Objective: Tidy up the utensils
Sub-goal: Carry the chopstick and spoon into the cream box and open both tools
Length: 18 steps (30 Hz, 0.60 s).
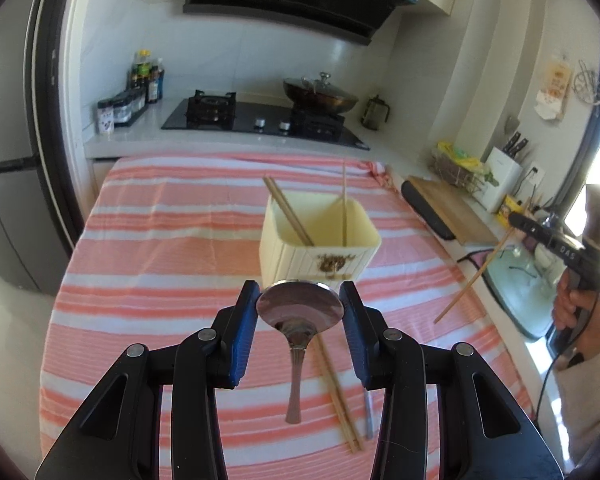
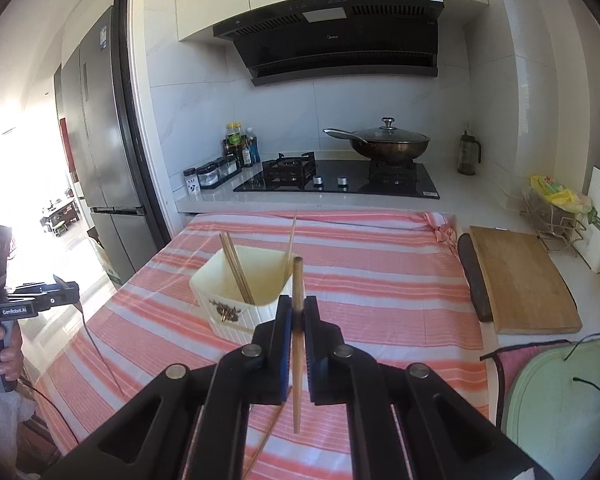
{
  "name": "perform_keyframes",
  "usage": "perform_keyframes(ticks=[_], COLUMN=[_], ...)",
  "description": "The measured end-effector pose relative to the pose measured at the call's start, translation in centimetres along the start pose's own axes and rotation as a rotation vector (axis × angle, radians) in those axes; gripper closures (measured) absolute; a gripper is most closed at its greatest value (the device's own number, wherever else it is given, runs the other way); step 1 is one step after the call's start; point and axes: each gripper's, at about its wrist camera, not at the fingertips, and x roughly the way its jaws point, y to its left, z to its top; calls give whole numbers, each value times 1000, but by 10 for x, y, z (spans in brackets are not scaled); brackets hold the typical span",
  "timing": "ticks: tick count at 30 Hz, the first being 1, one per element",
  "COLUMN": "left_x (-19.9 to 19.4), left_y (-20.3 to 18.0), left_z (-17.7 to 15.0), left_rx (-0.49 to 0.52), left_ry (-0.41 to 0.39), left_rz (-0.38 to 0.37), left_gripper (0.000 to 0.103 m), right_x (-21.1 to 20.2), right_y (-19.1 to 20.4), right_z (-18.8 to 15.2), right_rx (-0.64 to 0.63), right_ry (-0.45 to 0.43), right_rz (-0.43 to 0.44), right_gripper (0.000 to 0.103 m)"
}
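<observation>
The left gripper (image 1: 300, 306) is holding a metal spoon (image 1: 298, 320) by the bowl, its fingers clamped against the bowl's two edges, with the handle hanging down above the striped cloth (image 1: 160, 240) that is covering the surface. Just beyond the spoon, a cream utensil holder (image 1: 318, 246) is standing upright on the cloth. A pair of chopsticks (image 1: 288, 212) is leaning inside it toward its left wall, and a single chopstick (image 1: 344, 204) is standing nearly upright at its back right.

On the cloth below the left gripper, another pair of chopsticks (image 1: 340, 396) is lying lengthwise, and a blurred metal handle (image 1: 368, 416) is lying just to the right of it; what utensil it belongs to cannot be told.

The right gripper (image 2: 298, 312) is pinching a wooden chopstick (image 2: 297, 344) between its closed fingers, the stick held close to vertical with its top end rising above the fingertips. In the right wrist view it is hanging in front of the holder's near right corner. In the left wrist view this chopstick is slanting out over the right edge of the cloth.

A wooden cutting board (image 2: 520, 276) is lying on the counter to the right of the cloth.
</observation>
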Motion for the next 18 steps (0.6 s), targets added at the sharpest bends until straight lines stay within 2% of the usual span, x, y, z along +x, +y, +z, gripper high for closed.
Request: perform_keyframes(ticks=[3,6,11,13,14,16,18], left_x=[-8,-6,33,62,79,110,140], left_y=[-10,-20,-20,-16,-13,-6,1], left_z=[43,84,123,126,125,121,114], left_rx=[13,16,-16,-32,-43,-61,-79], left_ry=[-78,-174,-279,-269,-249,-187,-109], left_rz=[-18,-10,32,47,53,60,62], left_gripper=[62,62,62,62,62,62,62], right_x=[10,16,33,52,66,97,134], right_y=[0,4,22,30,34,40,45], right_z=[30,62,99,102,101,94,85], right_rx=[5,7,-20,-28,-34,-47,-70], right_ry=[-28,-95,-246,-263,-243,-177,-65], right_rz=[8,26,55,79,83,91,83], right_gripper=[97,97,97,97,97,97,97])
